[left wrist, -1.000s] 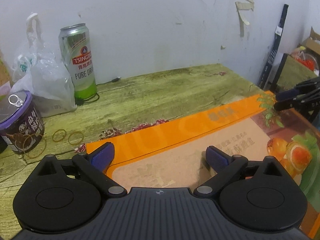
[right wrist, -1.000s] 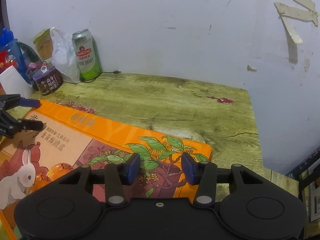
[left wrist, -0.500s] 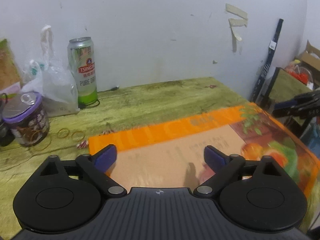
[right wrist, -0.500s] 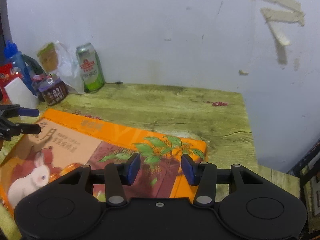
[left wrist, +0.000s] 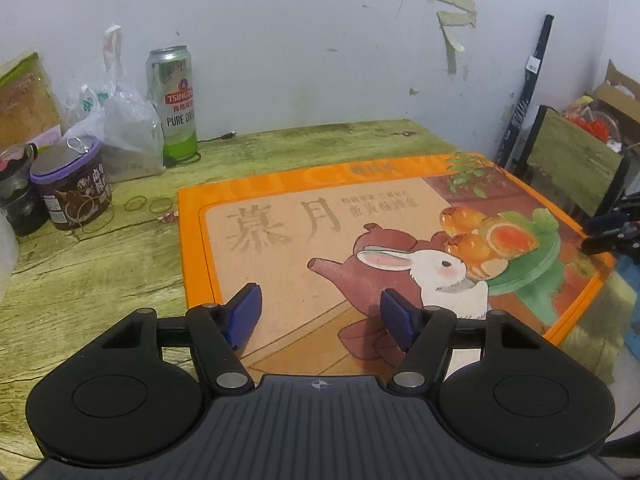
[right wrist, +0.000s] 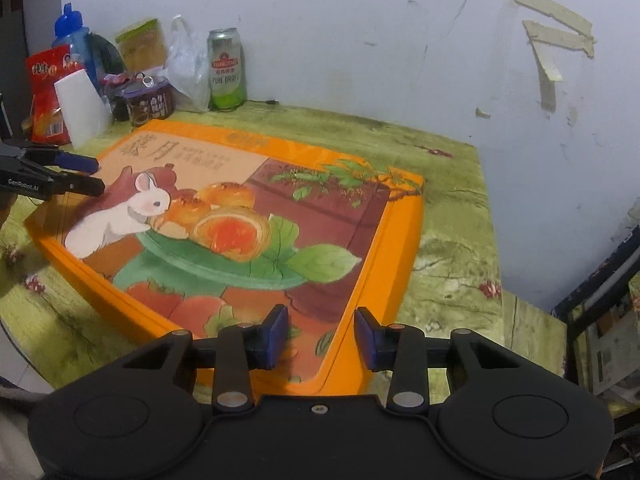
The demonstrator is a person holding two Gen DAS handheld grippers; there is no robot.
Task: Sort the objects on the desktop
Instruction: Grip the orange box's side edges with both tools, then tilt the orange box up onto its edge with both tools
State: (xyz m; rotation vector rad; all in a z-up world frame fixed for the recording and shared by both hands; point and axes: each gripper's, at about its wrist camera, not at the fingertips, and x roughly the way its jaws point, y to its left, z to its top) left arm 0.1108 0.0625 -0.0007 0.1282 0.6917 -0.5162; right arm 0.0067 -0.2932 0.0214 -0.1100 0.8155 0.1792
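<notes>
Both grippers had drawn back, revealing more of the orange gift box [left wrist: 280,216] lying flat at centre frame on the table [left wrist: 80,280]. Left gripper [left wrist: 320,316] had just narrowed; right gripper [right wrist: 321,336] closed narrower; both empty.

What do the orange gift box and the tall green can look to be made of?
Orange gift box: likely printed cardboard, matte; flat lid, crisp edges, rabbit artwork with no glare. Tall green can: probably aluminium, glossy; bare silvery top rim, printed sides catching light.
</notes>
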